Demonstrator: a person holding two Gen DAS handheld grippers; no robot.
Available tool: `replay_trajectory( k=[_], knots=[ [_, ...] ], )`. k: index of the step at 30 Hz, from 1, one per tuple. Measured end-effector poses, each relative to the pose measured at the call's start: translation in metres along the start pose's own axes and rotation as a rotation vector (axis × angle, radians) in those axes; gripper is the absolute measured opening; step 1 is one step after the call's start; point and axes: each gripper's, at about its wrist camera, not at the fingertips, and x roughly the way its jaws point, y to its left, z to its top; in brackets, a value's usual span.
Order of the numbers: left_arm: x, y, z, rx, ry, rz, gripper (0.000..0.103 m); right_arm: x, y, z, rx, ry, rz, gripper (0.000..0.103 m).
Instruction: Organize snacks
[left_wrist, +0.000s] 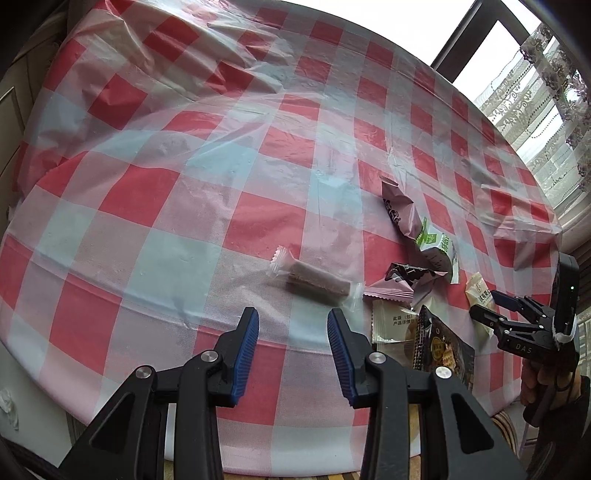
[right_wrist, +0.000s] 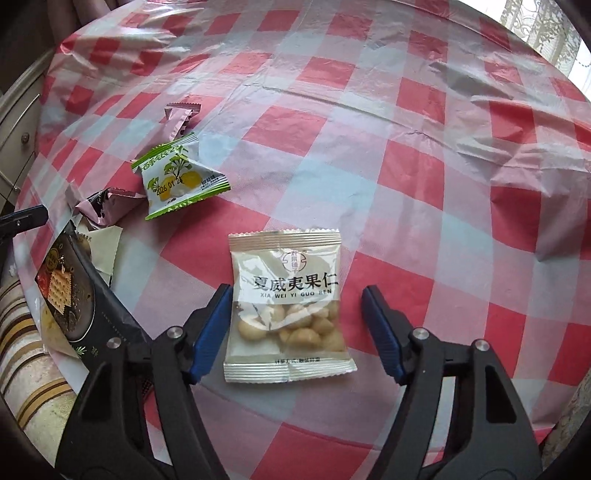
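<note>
On the round tabletop, under its red-and-white checked cover, we count seven snack packets. Farthest left lies one clear-wrapped bar, alone. Right of it sits a loose cluster: two pinkish-purple packets, one green-and-white packet, one pale flat sachet and one black cracker packet near the tabletop's near edge. Farthest right lies one macadamia nut packet, apart from the cluster.

Our left gripper hovers just short of the bar; its blue-padded fingers stand partly apart, with nothing between them. Our right gripper straddles the nut packet with the fingers apart: the left finger sits right at the packet's edge, the right one clear of it. The packet lies flat.
</note>
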Motion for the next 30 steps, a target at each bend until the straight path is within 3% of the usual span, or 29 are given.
replay_trajectory(
  k=[2,5,12,17,21,25,27,29,30],
  knots=[
    [0.006,-0.006,0.001,-0.008,0.018,-0.015,0.040,-0.003,0.002,-0.002,0.033,-0.019,-0.006,0.057],
    [0.017,-0.012,0.007,-0.024,0.039,-0.013,0.040,-0.006,0.006,-0.006,0.079,-0.039,-0.026,0.053],
    [0.037,-0.013,0.034,-0.028,0.026,0.014,0.042,-0.011,0.010,-0.016,0.118,-0.055,-0.039,0.052],
    [0.050,-0.028,0.052,0.077,-0.001,0.080,0.042,-0.013,0.004,-0.022,0.169,-0.052,-0.040,0.051],
    [0.042,-0.022,0.041,0.055,0.006,0.093,0.042,-0.018,0.000,-0.029,0.208,-0.055,-0.031,0.050],
    [0.038,-0.032,0.026,0.110,0.014,0.139,0.042,-0.022,0.001,-0.035,0.224,-0.052,-0.040,0.050],
    [0.039,-0.041,0.023,0.155,0.018,0.190,0.037,-0.024,0.001,-0.038,0.231,-0.050,-0.047,0.050],
    [0.041,-0.047,0.020,0.200,0.014,0.244,0.016,-0.028,0.002,-0.043,0.237,-0.053,-0.048,0.050],
    [0.041,-0.048,0.020,0.210,0.013,0.247,0.016,-0.031,0.003,-0.045,0.240,-0.056,-0.048,0.050]
  ],
)
